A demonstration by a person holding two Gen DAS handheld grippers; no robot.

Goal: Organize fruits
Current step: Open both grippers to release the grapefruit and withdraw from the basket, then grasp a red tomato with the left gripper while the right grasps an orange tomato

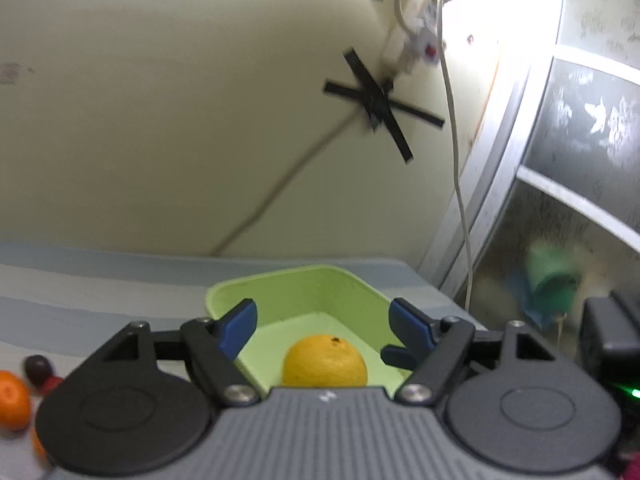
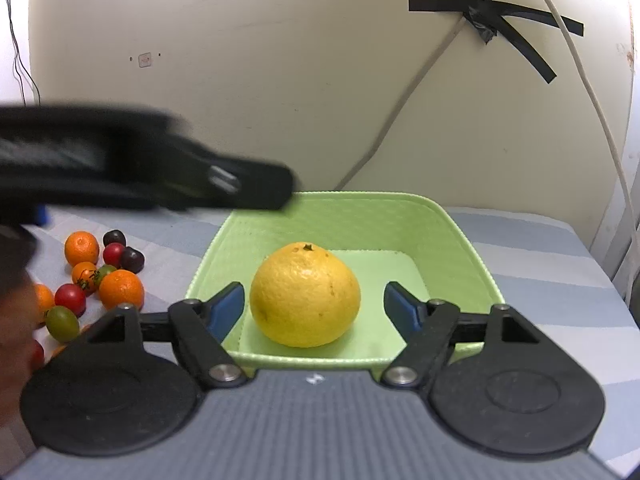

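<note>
Left wrist view: the left claw [image 1: 323, 322] is spread and empty above the green basket [image 1: 280, 284], where a large yellow-orange citrus [image 1: 325, 360] lies. Better swing it left toward the loose fruit.

Right wrist view: the right claw [image 2: 314, 306] is spread either side of that citrus [image 2: 305, 294], not touching. The tangerines [image 2: 121, 289] and cherry tomatoes [image 2: 70, 299] wait on the striped surface [image 2: 560, 280]; pinch those lightly.

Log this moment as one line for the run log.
left gripper: open, empty | right gripper: open, empty | large orange: in green basket | small fruits: on cloth beside basket
</note>
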